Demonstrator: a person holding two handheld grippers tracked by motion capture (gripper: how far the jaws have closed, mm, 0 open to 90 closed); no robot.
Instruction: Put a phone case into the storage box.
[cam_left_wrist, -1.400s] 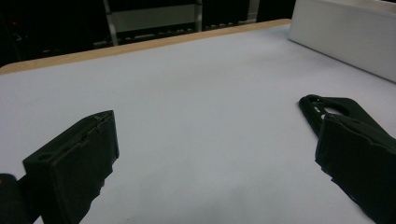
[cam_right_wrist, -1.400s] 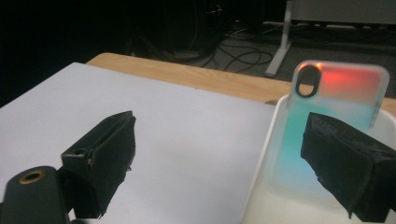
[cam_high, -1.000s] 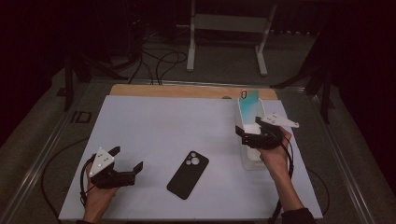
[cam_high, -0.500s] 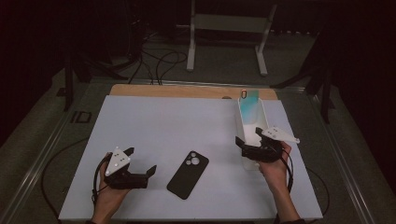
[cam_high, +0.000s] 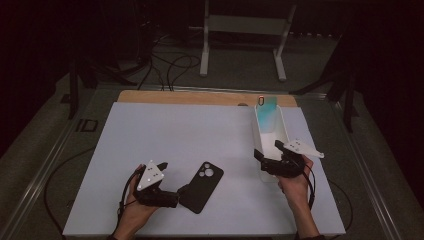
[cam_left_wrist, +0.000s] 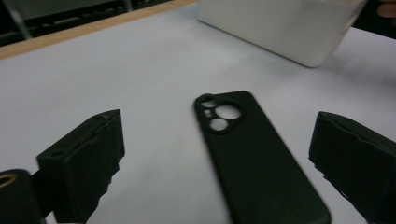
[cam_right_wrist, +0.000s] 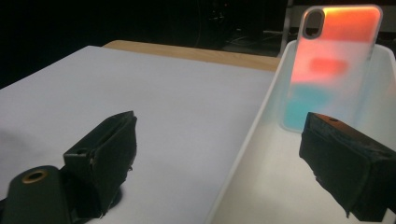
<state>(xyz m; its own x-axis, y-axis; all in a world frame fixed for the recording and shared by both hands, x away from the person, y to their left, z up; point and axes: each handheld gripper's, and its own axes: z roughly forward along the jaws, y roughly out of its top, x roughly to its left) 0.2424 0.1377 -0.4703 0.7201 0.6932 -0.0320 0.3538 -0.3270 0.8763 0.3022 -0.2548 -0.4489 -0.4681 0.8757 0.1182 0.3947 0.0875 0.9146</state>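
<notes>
Left gripper view: matte black phone case (cam_left_wrist: 254, 154), camera cutouts up, flat between spread left tongs (cam_left_wrist: 224, 158).

Both forearms come in over the near edge of the table, the left gripper (cam_high: 172, 192) low with jaws spread wide (tilted inward) and the right gripper (cam_high: 265, 159) likewise open, held higher.

A white table (cam_high: 200, 135) holds a black phone case (cam_high: 202, 186) lying flat, touching the left gripper (cam_high: 180, 192), and a white bin (cam_high: 257, 131) beside the right gripper (cam_high: 260, 159).
</notes>
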